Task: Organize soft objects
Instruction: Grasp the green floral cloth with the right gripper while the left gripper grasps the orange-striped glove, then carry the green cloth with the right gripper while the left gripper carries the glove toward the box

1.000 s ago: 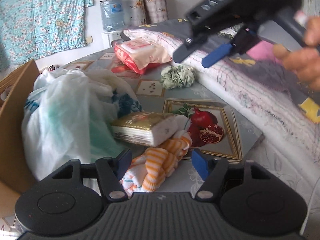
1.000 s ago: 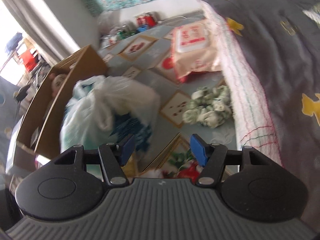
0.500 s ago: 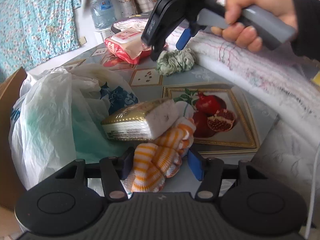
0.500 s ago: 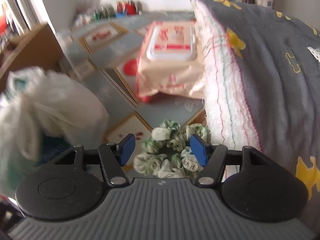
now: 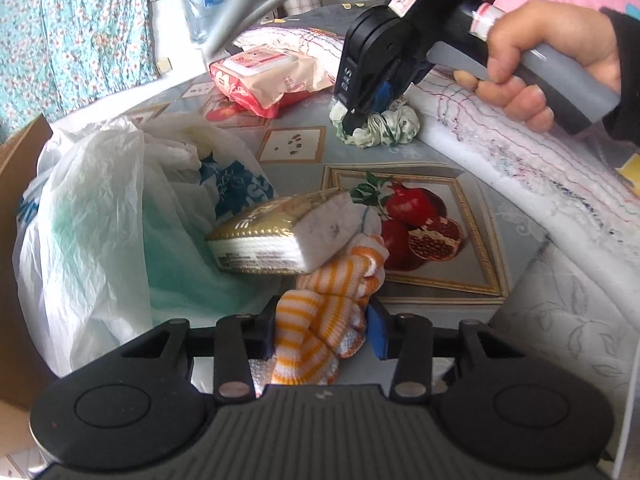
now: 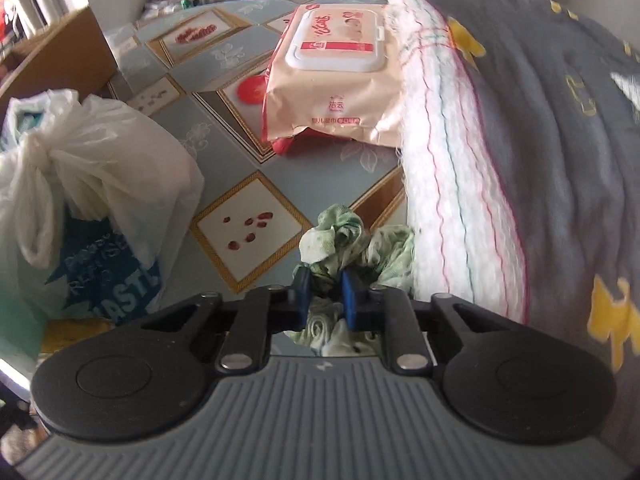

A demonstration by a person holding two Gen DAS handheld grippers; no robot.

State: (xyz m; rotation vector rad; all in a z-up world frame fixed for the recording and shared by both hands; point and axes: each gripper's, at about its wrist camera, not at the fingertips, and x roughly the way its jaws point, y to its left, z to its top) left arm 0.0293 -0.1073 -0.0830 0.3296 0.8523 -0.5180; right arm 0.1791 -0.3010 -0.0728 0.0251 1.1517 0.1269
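An orange-and-white striped cloth [image 5: 320, 320] lies on the patterned table, partly under a gold tissue pack [image 5: 280, 236]. My left gripper [image 5: 320, 332] has its jaws around the cloth, both pads touching it. A green-and-white scrunchie [image 6: 348, 240] lies by the folded blanket; it also shows in the left wrist view [image 5: 384, 128]. My right gripper [image 6: 326, 292] is shut on the scrunchie, and it shows in the left wrist view [image 5: 360, 116] pressed down on it.
A tied white plastic bag [image 5: 112, 208] stands left, with a cardboard box [image 6: 60, 52] behind it. A pink wet-wipes pack [image 6: 336, 76] lies at the back. A grey blanket with yellow shapes [image 6: 540, 140] borders the table's right side.
My right gripper came down over the scrunchie and closed on it. My left gripper moved forward and closed in on the striped cloth.
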